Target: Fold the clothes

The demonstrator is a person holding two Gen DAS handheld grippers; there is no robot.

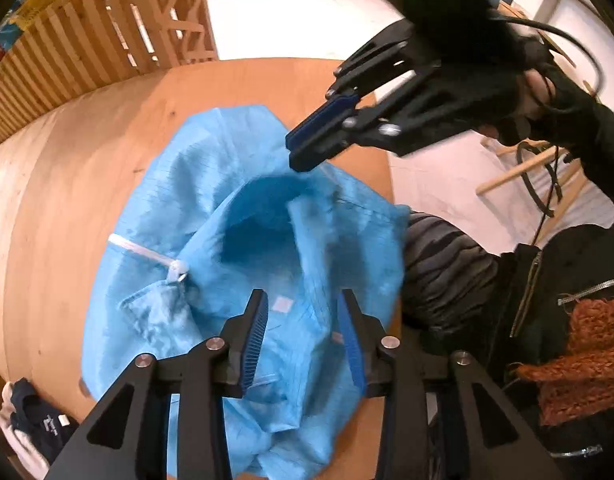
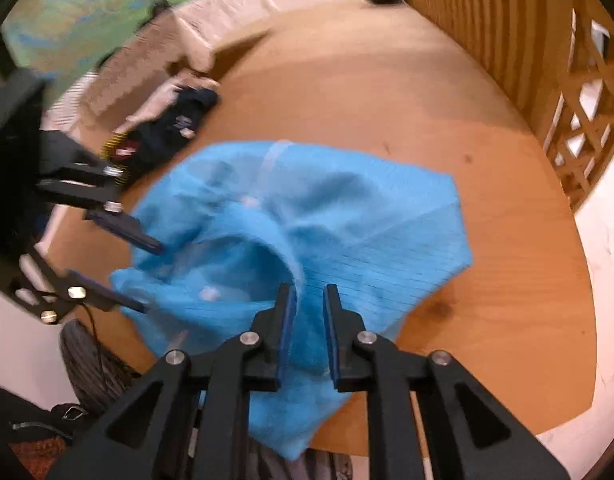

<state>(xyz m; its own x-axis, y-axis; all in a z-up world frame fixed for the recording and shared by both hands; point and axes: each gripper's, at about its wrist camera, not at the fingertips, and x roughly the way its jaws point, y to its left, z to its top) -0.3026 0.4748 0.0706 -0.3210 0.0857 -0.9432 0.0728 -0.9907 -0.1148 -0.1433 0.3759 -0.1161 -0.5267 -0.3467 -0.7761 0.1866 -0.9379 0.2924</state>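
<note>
One blue garment (image 1: 243, 248) lies rumpled mid-frame on the round bench (image 1: 67, 184) in the left wrist view, its white zip showing at centre left. The left claw (image 1: 303, 340) hangs over it, jaws apart; the right claw (image 1: 319, 140), upper right, looks nearly closed on nothing. A dark garment (image 1: 35, 416) sits lower left. In the right wrist view the right claw (image 2: 310, 332) shows a narrow gap over the blurred blue cloth, and a sofa (image 2: 155, 52) appears upper left.
</note>
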